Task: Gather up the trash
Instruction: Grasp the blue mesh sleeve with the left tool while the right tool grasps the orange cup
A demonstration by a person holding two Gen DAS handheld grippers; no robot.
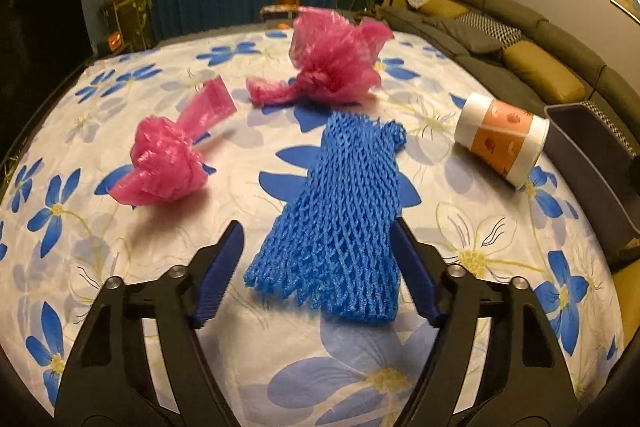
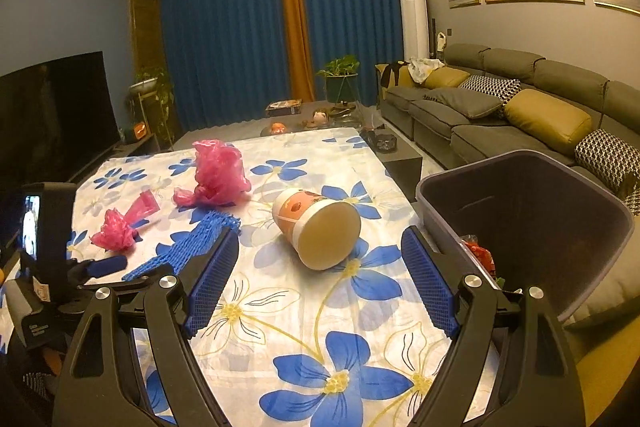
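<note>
**Over the blue foam net**

On the flowered worktop point(image 1: 500, 247), blue foam fruit net point(image 1: 336, 227) between left tool point(image 1: 318, 233) fingers, part open; right pad seemingly touching, left pad apart, nothing gripped. Best centred, then closed across the mesh. Right tool point(image 2: 320, 259) wide, empty, facing tipped paper cup point(image 2: 316, 227). Grey bin point(image 2: 528, 223) at right edge; pink bags point(image 1: 168, 163) clear, open room ahead.
</note>
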